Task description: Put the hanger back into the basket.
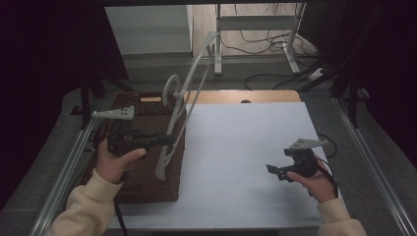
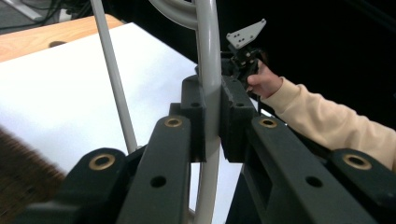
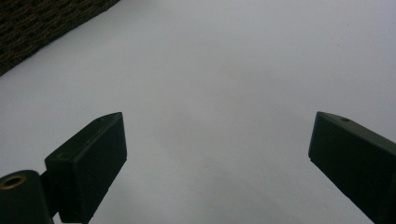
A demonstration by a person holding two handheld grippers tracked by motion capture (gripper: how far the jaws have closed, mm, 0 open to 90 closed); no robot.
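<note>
At the bottom of the high view, two cream sleeves come in, each hand holding a gripper. The right gripper (image 1: 277, 172), in the lower right of the frame, hovers over the white table top (image 1: 236, 147); in the right gripper view its jaws stand wide apart with only bare white surface between them. In the left half of the frame, the left gripper (image 1: 164, 140) reaches over the dark woven basket (image 1: 142, 182), which sits on the table's left edge. In the left gripper view its jaws are closed tight on a pale grey bar of the clothes hanger (image 2: 208, 60), both pads pressing it. The hanger stands tilted above the basket, its hook (image 1: 172, 86) near the centre, one arm slanting toward the upper middle of the frame; whether its lower tip touches the basket is hard to tell. Beyond the table lie cables (image 1: 260, 42) on the floor.
</note>
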